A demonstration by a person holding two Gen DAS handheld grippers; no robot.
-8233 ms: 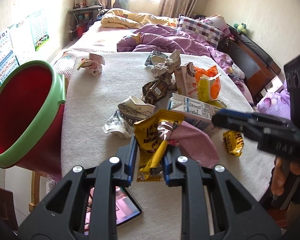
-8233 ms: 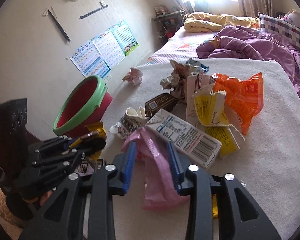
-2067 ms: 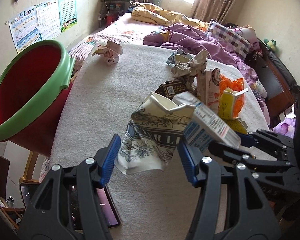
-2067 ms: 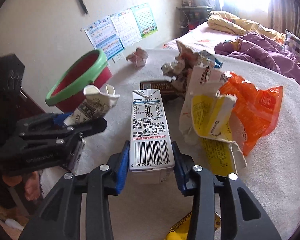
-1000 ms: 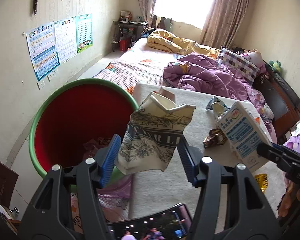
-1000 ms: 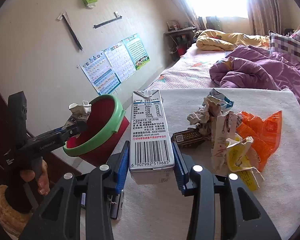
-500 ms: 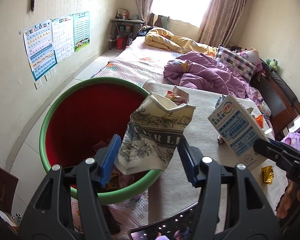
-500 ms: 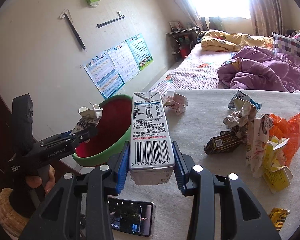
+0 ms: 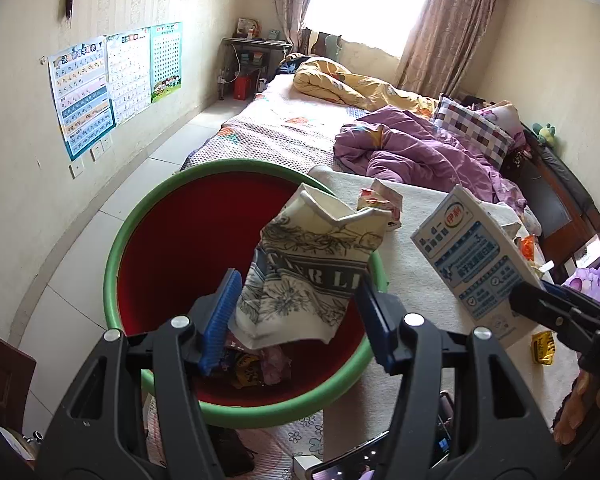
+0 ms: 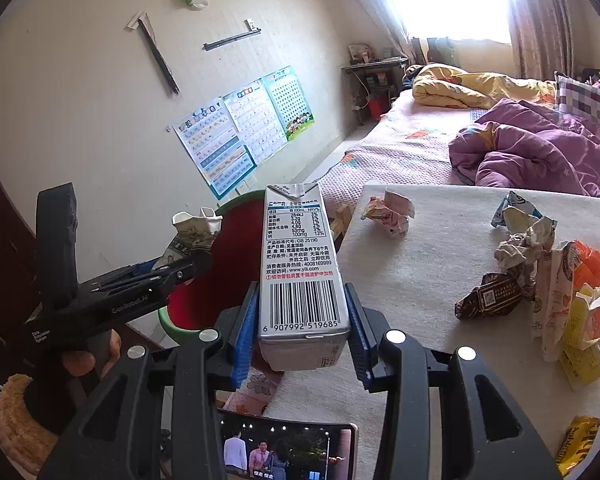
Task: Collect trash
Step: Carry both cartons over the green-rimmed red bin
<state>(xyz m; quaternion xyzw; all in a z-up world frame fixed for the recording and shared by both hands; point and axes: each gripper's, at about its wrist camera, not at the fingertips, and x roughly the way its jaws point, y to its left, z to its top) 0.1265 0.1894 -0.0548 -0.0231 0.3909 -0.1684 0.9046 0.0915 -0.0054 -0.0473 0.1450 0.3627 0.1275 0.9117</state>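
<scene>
left wrist view: the left gripper (image 9: pixel 296 320) is clamping a crumpled floral carton (image 9: pixel 304 276) and hanging over the red bucket (image 9: pixel 188 240) with the green rim, where a few wrappers (image 9: pixel 256 364) are lying at the bottom. the right gripper (image 10: pixel 302 328) is pinching an upright milk carton (image 10: pixel 300 268) beside the bucket, just over the edge of the white-covered table (image 10: pixel 440 264). on that table a crumpled paper ball (image 10: pixel 390 208), a brown wrapper (image 10: pixel 490 296), an orange bag (image 10: pixel 596 264) and a yellow carton (image 10: pixel 582 332) are lying well apart from the bucket. a phone (image 10: pixel 286 454) is sitting at the table's near edge, under the right gripper
</scene>
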